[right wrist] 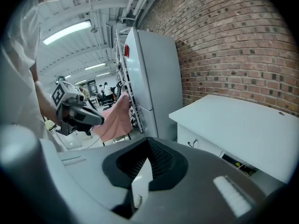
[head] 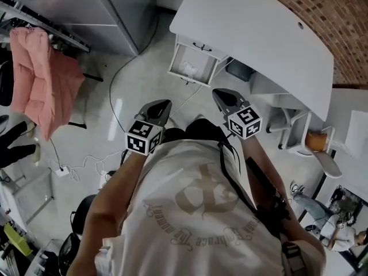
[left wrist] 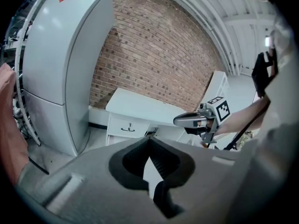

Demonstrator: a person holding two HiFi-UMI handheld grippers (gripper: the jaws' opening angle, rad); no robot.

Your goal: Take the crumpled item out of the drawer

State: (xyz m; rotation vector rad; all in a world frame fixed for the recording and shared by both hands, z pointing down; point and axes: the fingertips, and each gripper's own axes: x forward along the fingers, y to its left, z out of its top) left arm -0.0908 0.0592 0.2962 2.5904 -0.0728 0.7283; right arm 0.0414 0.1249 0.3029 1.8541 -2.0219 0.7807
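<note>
The white desk (head: 259, 33) stands against the brick wall (head: 322, 16). At the desk's front left corner, the lower drawer (head: 177, 57) is pulled out over the floor (head: 129, 91), under a closed drawer with a dark handle (head: 201, 46). The crumpled item (head: 188, 69), white and wadded, lies inside the open drawer, with nothing touching it. Both grippers hang in the air short of the desk, apart from the drawer. The left tongs (left wrist: 149, 140) are pressed together with nothing between them and point toward the desk's drawer side. The right tongs (right wrist: 148, 140) are pressed together too, also empty. A tall grey cabinet (head: 109, 10) stands left of the desk, and a pink garment (head: 40, 79) hangs further left of it
</note>
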